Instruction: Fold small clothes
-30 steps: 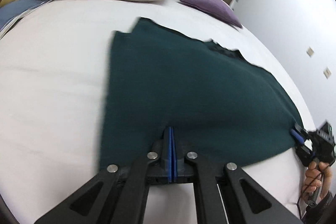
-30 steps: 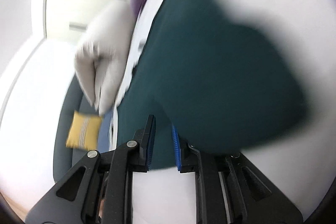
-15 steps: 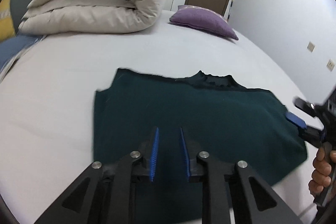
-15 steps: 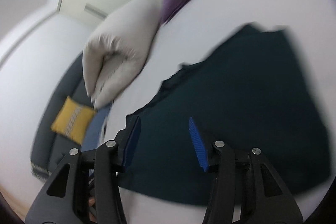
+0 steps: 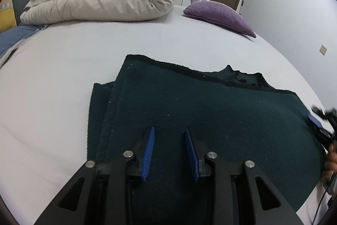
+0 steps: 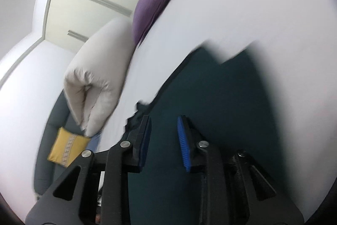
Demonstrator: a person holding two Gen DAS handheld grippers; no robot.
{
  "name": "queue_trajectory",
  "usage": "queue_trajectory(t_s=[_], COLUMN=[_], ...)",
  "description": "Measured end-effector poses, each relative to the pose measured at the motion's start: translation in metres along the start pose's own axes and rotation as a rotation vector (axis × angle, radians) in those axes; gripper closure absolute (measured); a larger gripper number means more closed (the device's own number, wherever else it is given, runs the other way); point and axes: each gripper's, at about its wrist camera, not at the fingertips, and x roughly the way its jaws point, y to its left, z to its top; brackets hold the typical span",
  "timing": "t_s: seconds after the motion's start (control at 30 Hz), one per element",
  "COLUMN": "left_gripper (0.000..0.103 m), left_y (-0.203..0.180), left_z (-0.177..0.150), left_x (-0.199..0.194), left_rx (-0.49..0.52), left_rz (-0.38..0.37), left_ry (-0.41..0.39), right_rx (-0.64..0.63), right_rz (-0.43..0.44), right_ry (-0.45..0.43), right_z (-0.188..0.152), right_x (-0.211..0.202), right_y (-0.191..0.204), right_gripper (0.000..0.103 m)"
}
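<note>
Nearest the lens, the left tool (image 5: 169,148) hovers with fingers parted and empty over the dark green sweater (image 5: 210,115); the right tool (image 6: 163,138) is likewise spread and holding nothing. The sweater lies on the bed (image 5: 63,60), one fold apparently made, layered edges showing at its left; further folds likely remain

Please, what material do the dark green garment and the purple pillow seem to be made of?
The dark green garment looks like a soft knit, maybe wool or fleece: matte, fuzzy surface with pale lint specks and a thick folded edge. The purple pillow seems a coarse woven fabric: matte, with a visible grainy texture. Exact fibres cannot be told.
</note>
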Motion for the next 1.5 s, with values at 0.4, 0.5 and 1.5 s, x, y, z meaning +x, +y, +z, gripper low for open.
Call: queue_trajectory(t_s=[0.4,0.5,1.5], left_gripper=[0.05,0.045,0.043], left_y=[-0.082,-0.102,-0.125], left_z=[-0.015,-0.019,-0.042], left_x=[-0.046,-0.045,-0.014], left_rx=[-0.029,-0.014,0.111], left_rz=[-0.204,-0.244,-0.087], left_ry=[0.059,0.078,0.14], right_rx=[0.083,0.089,0.051], right_rz=[0.026,0.04,-0.082], right_ry=[0.118,0.147,0.29], right_z=[-0.015,-0.025,-0.039], right_x=[-0.06,-0.056,-0.003], right_y=[-0.047,-0.046,-0.006], right_gripper=[0.049,0.049,0.085])
